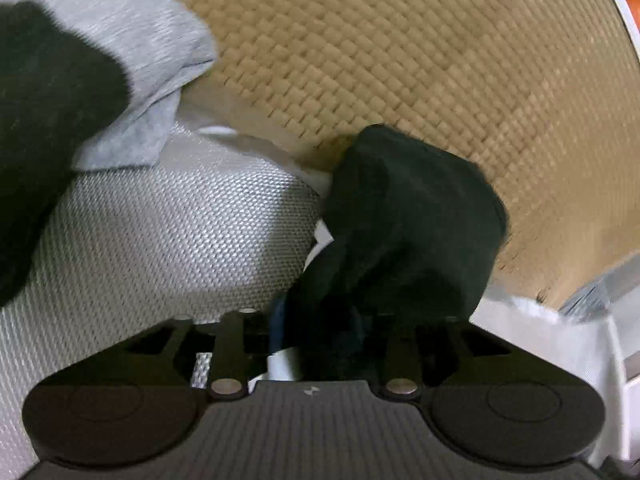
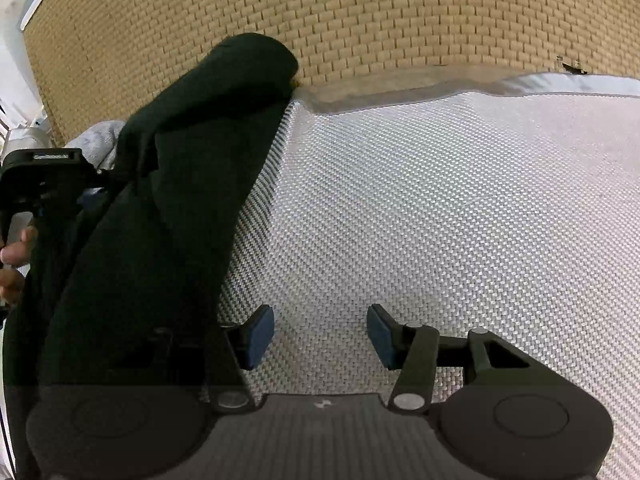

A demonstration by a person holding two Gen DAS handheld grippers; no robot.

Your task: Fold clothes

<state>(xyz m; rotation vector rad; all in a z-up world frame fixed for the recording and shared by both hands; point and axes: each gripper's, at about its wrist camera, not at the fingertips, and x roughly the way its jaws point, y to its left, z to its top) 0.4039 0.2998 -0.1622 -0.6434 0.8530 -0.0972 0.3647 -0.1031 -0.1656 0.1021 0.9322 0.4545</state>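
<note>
Black knit cloth [image 1: 404,224] bunches in the left tongs [image 1: 320,320], clamped there and hanging ahead of them over the silver woven sheet [image 2: 440,220] on the tan wicker mat [image 2: 320,12]. Right tongs [image 2: 320,338] gape wide, holding nothing, cloth draped along their left side. Risk, I judge: with one pinch on a wad, the fabric could slip or fold crookedly.

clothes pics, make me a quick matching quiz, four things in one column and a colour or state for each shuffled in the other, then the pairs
Things:
1. left tool
2. right tool
3. mat
4. grey garment

Colour or state:
A. tan, woven
B. open, nothing between its pads
C. light, bunched beside black cloth
D. shut on black garment

Pairs: 1-D, 2-B, 3-A, 4-C
</note>
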